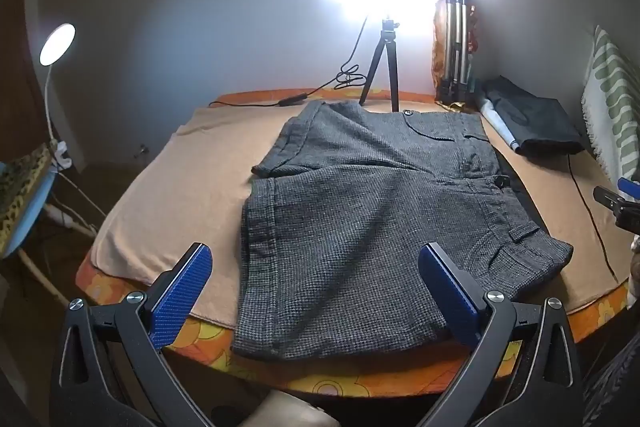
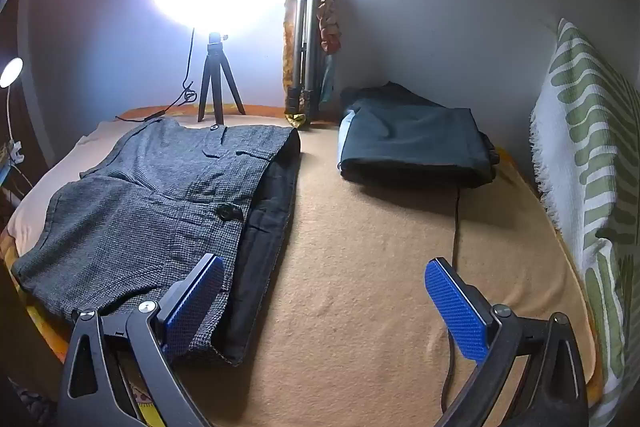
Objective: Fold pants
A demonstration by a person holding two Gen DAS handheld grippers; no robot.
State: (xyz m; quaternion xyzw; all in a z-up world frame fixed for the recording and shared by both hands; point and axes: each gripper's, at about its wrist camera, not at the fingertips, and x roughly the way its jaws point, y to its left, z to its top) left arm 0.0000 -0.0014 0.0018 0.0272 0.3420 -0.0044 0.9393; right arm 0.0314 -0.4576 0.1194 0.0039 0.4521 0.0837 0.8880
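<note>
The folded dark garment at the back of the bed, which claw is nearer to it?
Right. The right claw is over bare blanket with the folded dark garment ahead of it. The left claw is over the grey tweed shorts, with the garment far off to its right.

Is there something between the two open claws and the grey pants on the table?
Nothing visible blocks them. The left claw hangs open right over the grey pants. The right claw is open at their waistband edge; only the black cable lies rightward, clear.

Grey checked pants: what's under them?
The grey checked pants lie on a black garment, its strip exposed along their waist side, over a tan blanket. How far the black garment extends beneath is hidden.
</note>
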